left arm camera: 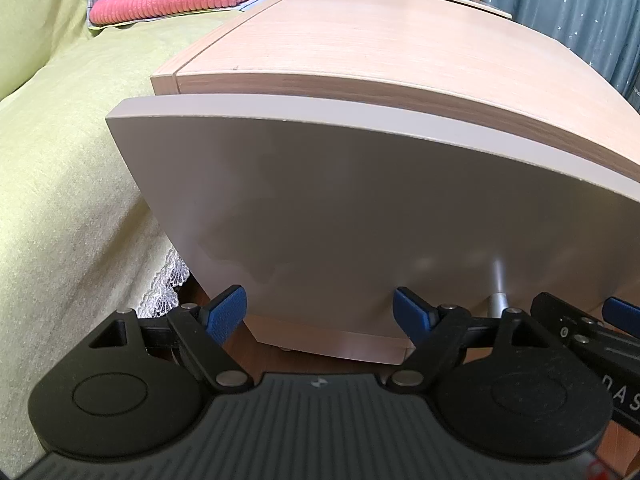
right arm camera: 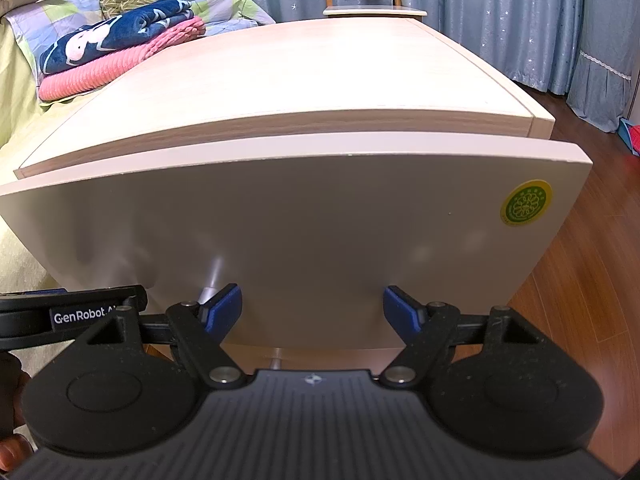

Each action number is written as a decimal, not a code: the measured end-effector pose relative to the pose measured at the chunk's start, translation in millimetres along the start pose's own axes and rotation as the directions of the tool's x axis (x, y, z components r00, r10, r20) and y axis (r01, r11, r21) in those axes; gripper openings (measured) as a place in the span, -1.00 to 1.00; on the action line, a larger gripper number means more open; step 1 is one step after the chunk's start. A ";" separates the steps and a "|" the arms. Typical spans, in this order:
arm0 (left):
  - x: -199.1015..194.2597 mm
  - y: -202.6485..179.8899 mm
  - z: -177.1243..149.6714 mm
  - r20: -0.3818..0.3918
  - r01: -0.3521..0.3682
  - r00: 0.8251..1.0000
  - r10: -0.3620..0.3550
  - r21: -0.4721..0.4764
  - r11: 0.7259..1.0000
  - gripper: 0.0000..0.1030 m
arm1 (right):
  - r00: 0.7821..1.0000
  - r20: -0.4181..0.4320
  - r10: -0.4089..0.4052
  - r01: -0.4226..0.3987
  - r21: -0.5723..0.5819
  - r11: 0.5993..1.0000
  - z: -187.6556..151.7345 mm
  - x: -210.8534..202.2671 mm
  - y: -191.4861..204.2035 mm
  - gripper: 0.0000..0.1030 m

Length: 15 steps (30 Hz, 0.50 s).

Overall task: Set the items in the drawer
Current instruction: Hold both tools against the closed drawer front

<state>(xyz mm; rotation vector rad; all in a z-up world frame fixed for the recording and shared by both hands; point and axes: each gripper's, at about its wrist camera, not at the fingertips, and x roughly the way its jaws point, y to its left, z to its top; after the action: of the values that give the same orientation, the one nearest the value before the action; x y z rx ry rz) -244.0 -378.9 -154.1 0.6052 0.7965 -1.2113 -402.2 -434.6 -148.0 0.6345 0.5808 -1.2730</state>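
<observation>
We see the left gripper (left arm camera: 320, 312) and right gripper (right arm camera: 312, 310) both spread wide and empty before the drawer front (right arm camera: 280, 240), its round sticker (right arm camera: 525, 203) at two o'clock

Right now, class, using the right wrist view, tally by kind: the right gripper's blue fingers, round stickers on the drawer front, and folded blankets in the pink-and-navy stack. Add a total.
Blue fingers of the right gripper: 2
Round sticker on the drawer front: 1
Folded blankets: 2, the navy blanket and the pink blanket
Total: 5
</observation>
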 end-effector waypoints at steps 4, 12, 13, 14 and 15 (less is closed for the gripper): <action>0.7 -0.3 0.8 0.000 0.001 1.000 -0.001 -0.001 1.000 0.58 | 1.000 0.001 -0.001 0.001 -0.001 1.000 0.7 1.1 0.6 0.46; 2.8 0.4 2.8 0.000 0.002 1.000 -0.002 -0.002 1.000 0.58 | 1.000 0.001 0.000 0.000 0.000 1.000 1.6 1.8 1.1 0.50; 3.0 0.2 2.8 0.000 0.002 1.000 -0.002 -0.002 1.000 0.58 | 1.000 0.001 0.000 0.000 0.000 1.000 1.7 1.9 1.5 0.50; 3.2 0.2 2.9 0.000 0.002 1.000 -0.002 -0.002 1.000 0.58 | 1.000 0.001 -0.003 0.003 0.003 1.000 1.1 1.2 3.3 0.50; 3.5 0.2 3.1 0.001 0.002 1.000 -0.002 -0.002 1.000 0.58 | 1.000 0.001 -0.005 0.005 0.005 1.000 0.8 0.8 4.8 0.50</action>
<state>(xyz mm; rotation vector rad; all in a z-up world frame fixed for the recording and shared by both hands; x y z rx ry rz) -242.6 -383.3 -155.0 0.6022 0.7981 -1.2125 -397.3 -434.8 -147.4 0.6372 0.5787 -1.2796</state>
